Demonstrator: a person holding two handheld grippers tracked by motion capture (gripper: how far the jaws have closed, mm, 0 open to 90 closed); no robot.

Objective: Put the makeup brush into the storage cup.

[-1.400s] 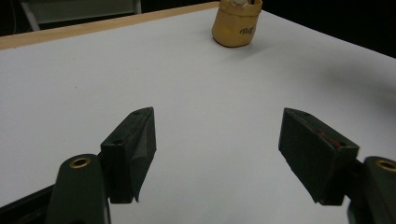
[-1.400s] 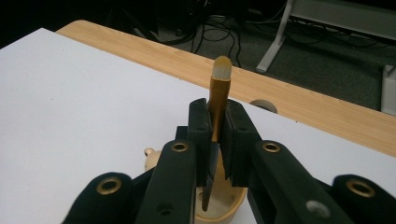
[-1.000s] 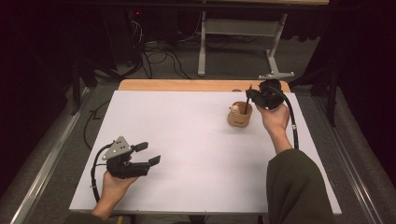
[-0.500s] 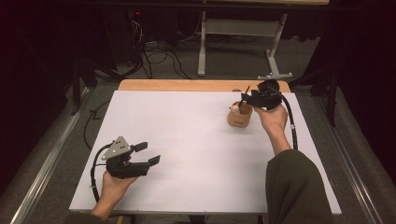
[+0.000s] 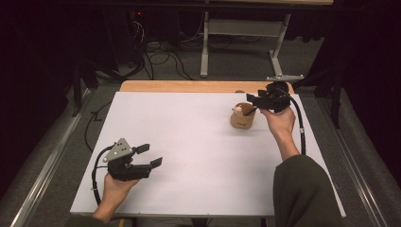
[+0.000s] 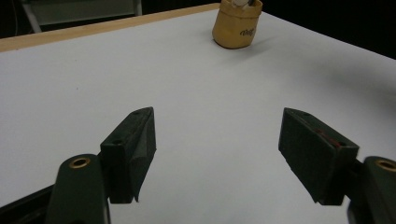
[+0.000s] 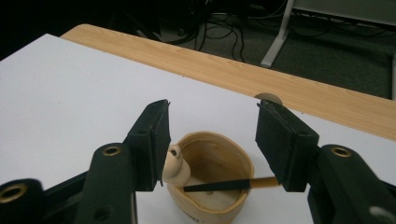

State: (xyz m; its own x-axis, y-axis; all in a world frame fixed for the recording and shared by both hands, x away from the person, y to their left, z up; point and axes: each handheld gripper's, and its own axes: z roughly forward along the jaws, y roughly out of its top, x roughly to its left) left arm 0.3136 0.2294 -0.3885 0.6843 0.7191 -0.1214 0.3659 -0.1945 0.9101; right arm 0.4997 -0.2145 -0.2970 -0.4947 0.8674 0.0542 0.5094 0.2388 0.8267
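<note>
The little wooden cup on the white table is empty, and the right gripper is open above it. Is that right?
Not quite. The wooden cup isn't empty: the right gripper view shows a small wooden peg and a dark-tipped stick inside. The right gripper is indeed open above it.

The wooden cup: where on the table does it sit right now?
In the high view the wooden cup stands on the white table at its far right, near the wooden edge strip, just below the open right gripper.

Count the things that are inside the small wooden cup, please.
2. A pale wooden peg leans at the cup's left wall, and a thin dark-tipped stick lies across its inside. Smaller things beneath them may be hidden.
</note>
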